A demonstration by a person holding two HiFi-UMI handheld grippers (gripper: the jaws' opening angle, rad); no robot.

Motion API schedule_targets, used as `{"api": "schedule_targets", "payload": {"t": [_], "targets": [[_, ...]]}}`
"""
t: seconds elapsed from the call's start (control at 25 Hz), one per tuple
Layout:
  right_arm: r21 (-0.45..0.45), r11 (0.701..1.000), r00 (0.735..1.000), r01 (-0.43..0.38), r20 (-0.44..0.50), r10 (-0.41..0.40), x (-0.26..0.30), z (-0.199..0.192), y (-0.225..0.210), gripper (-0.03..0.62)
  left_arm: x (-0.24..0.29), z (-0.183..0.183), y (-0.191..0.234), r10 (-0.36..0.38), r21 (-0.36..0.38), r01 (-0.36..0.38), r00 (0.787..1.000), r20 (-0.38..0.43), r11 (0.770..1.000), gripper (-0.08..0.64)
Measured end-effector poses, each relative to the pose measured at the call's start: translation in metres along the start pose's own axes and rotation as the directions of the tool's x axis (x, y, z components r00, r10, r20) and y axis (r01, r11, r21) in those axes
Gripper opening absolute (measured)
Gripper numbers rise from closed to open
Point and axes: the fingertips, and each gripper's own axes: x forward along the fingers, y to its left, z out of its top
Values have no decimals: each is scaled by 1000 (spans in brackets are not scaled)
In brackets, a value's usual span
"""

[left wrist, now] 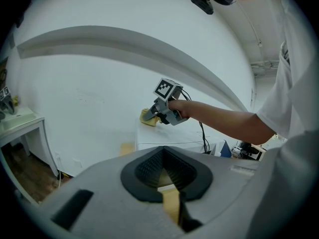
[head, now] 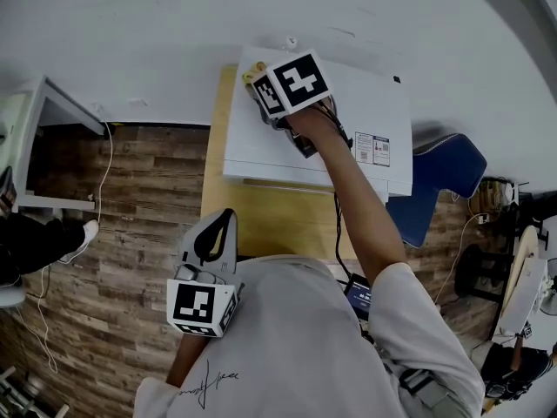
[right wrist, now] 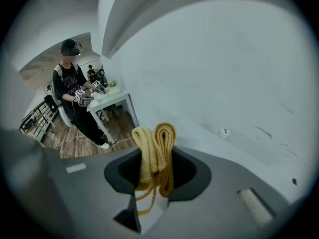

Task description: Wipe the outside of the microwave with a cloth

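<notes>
Cloth: the yellow, thick-knit cloth (right wrist: 157,148) stands folded in two soft loops, with loose strands hanging below. It is pinched tight between the jaws of the right gripper (right wrist: 157,179). In the head view it sits at upper centre, at the far left corner of the microwave's top.
Microwave: a white, boxy microwave (head: 348,116) with a flat, smooth top and a printed sticker (head: 374,149) near its right edge. It stands on a light wooden table (head: 261,220).
Left gripper: the left gripper (head: 218,233) hangs at the lower left of the head view, jaws drawn together on nothing, well apart from the microwave.
Risk, edge: the cloth is at the very corner — a stroke past it would likely scrape the hard jaws on the casing.
Risk, grip: drag on the smooth top could tug the loose strands free.
Risk, cable: the black cable (head: 338,225) along the right arm may snag the microwave's front edge.
Risk, sliding: nothing braces the microwave — a firm push might shift it.
</notes>
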Motion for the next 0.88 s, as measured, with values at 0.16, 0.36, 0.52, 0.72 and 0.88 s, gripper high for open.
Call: {"api": "schedule_targets", "payload": {"t": [0.16,0.36,0.52,0.72,0.88], "targets": [[-14,1000,1000,-25,4,25,8,9,14,124,-2,-1,2,9,-3,-9,1000,-1,1000,-6],[-28,997,997,-76,7,76,13,14,30,124,-1,1,0,11,0,-11,1000,3,1000,-6],[1,963,962,-268,46,268,4,20,66,124,1,5,-2,13,3,-13,1000,6,1000,-6],[-9,963,958,-269,103,268,-36,16,54,124,5,7,-4,6,19,-6,1000,6,1000,-6],[23,983,977,-184,112,181,-69,-8,10,124,9,5,-15,-18,29,18,1000,0,999,-6]]}}
